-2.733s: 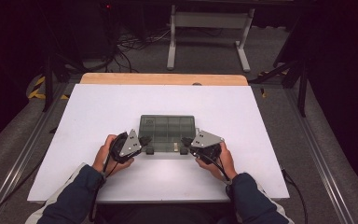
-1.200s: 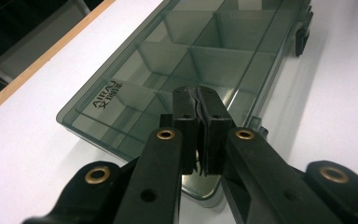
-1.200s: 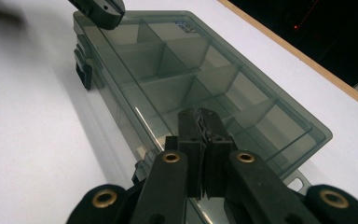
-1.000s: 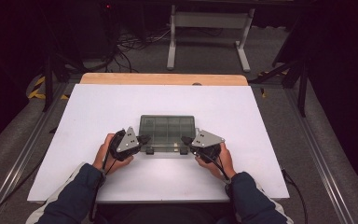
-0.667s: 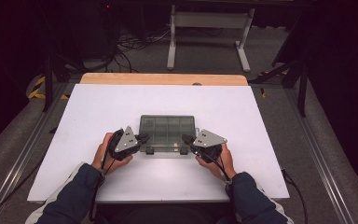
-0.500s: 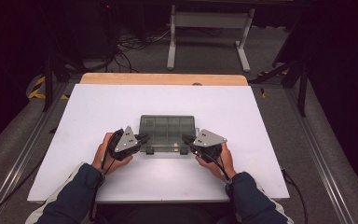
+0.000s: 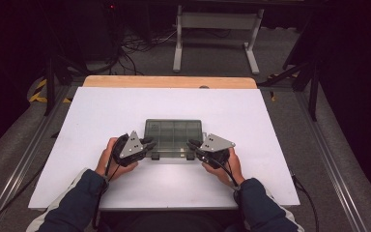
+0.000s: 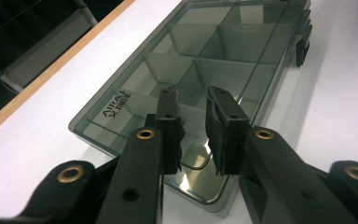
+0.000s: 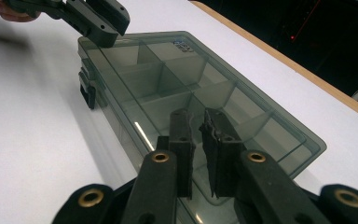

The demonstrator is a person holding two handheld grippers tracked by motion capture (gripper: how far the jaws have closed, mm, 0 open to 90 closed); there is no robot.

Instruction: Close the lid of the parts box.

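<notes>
A white table top (image 7: 101, 125) is edged at the back by a wooden strip (image 7: 169, 81); cables (image 7: 135, 46) and a grey stand (image 7: 216, 21) are seen in the upper frame.

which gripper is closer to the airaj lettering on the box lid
Left: the left gripper hovers over the box end beside the lettering; the right gripper is at the opposite end.

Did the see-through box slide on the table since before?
No. In the high view the box sits at the same place, equally far from the table's wooden far edge, with its lid down.
</notes>
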